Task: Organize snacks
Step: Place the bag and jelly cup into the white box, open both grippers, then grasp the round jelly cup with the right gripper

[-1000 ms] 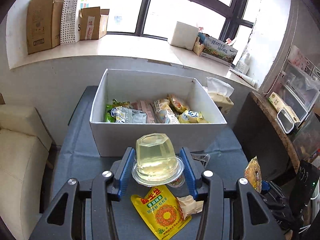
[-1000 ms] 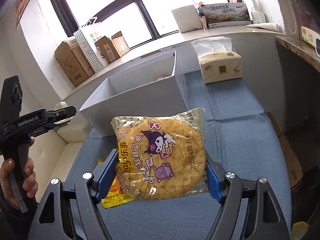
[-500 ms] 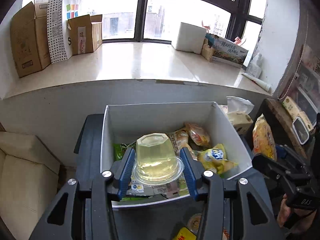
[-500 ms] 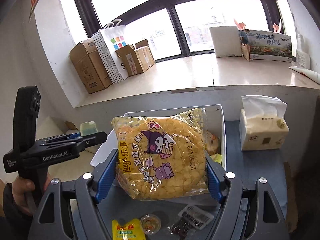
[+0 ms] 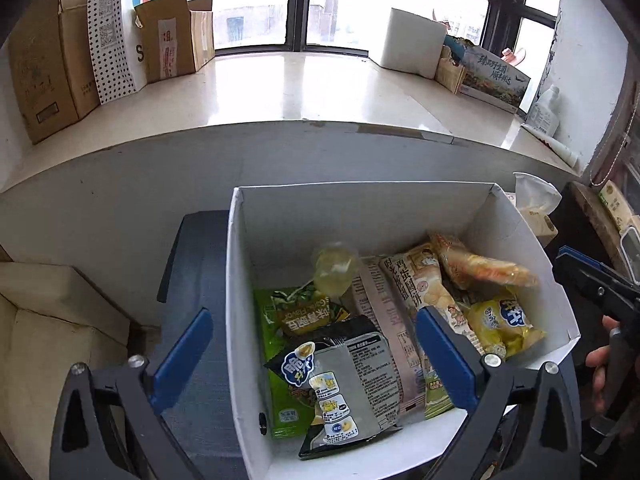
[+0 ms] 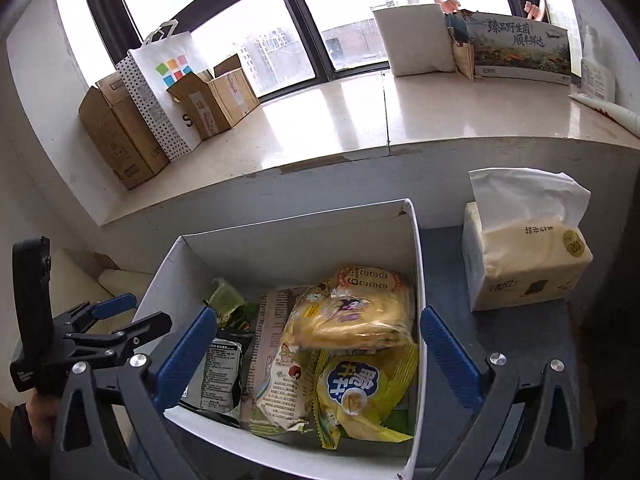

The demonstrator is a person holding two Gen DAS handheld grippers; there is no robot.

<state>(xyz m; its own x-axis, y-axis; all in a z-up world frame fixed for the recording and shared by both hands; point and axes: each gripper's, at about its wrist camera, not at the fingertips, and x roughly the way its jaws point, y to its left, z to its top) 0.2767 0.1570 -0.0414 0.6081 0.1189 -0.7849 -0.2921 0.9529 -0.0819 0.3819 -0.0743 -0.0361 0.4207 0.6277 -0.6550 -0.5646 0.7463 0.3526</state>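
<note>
Both my claws are springing open over the white box (image 5: pixel 240 320): the left gripper (image 5: pixel 312 344) has let go of the jelly cup (image 5: pixel 335 269), the right gripper (image 6: pixel 316 340) of the corn-puff bag (image 6: pixel 352 320). Neither claw holds anything now, and both snacks sit blurred among the packets inside, so two more are stowed

The box (image 5: pixel 240 264) is set on the table (image 5: pixel 200 280), directly before the windowsill (image 5: pixel 300 88). Snack packets (image 5: pixel 404 300) and a jelly cup (image 5: pixel 335 270) are contained in the box. A tissue pack (image 6: pixel 524 256) is placed on the table just beside the box, on its right
</note>
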